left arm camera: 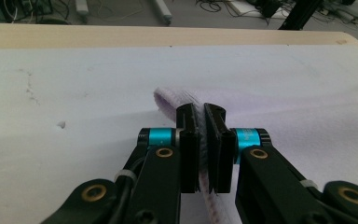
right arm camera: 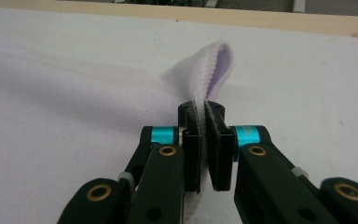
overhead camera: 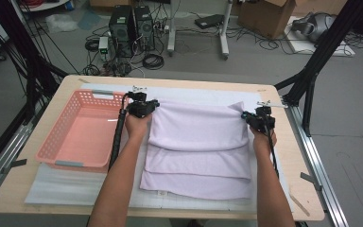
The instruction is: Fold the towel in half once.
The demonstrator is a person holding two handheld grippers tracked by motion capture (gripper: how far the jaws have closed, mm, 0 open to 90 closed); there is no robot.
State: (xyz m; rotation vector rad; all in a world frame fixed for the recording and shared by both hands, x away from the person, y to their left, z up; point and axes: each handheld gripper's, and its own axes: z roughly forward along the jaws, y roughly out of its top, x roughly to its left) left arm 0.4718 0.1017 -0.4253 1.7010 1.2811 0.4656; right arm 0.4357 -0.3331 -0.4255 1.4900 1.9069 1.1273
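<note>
A pale lilac towel (overhead camera: 198,146) lies in folds on the white mat in the middle of the table. My left gripper (overhead camera: 152,105) is shut on the towel's far left corner. In the left gripper view the jaws of that gripper (left arm camera: 202,114) pinch the folded towel edge (left arm camera: 168,99). My right gripper (overhead camera: 246,116) is shut on the far right corner. In the right gripper view the towel corner (right arm camera: 216,65) loops up past my right gripper (right arm camera: 201,109). Both corners are lifted slightly off the mat.
A pink plastic basket (overhead camera: 52,144) stands empty at the left of the table, close to my left forearm. The white mat (overhead camera: 66,182) covers most of the wooden table (overhead camera: 307,189). Black frame posts (overhead camera: 312,80) rise at the right; cables and computers lie on the floor beyond.
</note>
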